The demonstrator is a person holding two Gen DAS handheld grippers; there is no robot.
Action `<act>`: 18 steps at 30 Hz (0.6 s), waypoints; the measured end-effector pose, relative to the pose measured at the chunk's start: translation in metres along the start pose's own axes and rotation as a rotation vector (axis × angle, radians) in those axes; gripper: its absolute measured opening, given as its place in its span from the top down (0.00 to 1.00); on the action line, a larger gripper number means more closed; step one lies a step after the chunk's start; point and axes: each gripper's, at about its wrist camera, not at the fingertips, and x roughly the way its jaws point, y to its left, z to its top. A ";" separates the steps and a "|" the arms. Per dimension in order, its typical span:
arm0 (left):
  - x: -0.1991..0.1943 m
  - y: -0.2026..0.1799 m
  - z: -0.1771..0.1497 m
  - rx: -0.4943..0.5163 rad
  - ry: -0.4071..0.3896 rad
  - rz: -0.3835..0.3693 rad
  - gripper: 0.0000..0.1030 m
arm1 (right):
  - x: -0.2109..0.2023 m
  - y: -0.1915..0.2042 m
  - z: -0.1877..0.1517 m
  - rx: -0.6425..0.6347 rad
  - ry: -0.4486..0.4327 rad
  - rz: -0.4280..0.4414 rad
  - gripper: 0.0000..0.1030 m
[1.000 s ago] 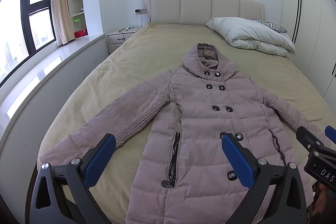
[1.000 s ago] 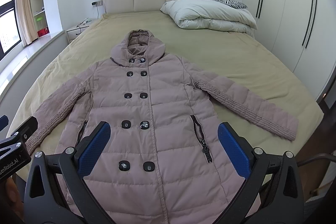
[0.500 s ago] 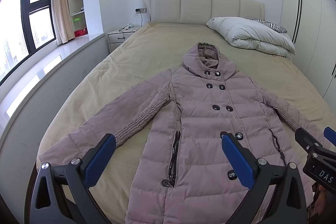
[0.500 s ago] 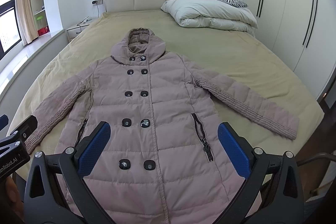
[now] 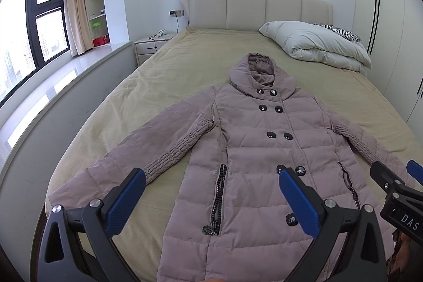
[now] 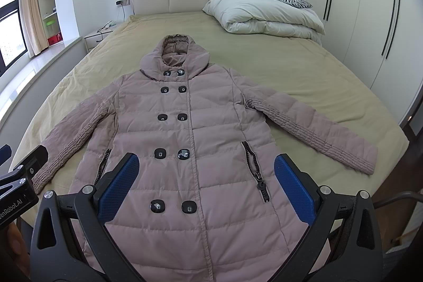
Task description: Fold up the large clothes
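A long mauve quilted hooded coat [image 5: 253, 149] lies flat and face up on the bed, buttoned, with both sleeves spread out; it also fills the right wrist view [image 6: 190, 139]. My left gripper [image 5: 211, 186] is open and empty, held above the coat's lower left part. My right gripper [image 6: 206, 171] is open and empty, held above the coat's lower hem. Each gripper shows at the edge of the other's view, the right one [image 5: 396, 192] and the left one [image 6: 18, 176].
The bed [image 5: 185, 65] has a beige sheet and a padded headboard. A folded white duvet [image 5: 317, 44] and a zebra pillow lie at its head on the right. A nightstand [image 5: 150, 46] and window ledge run along the left, wardrobes [image 6: 370, 17] along the right.
Both grippers have barely shifted; the right wrist view has dipped slightly. The coat has not moved.
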 end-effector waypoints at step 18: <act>0.055 0.114 -0.068 -0.414 0.157 -0.188 0.00 | 0.033 0.008 -0.013 0.087 0.057 0.200 0.00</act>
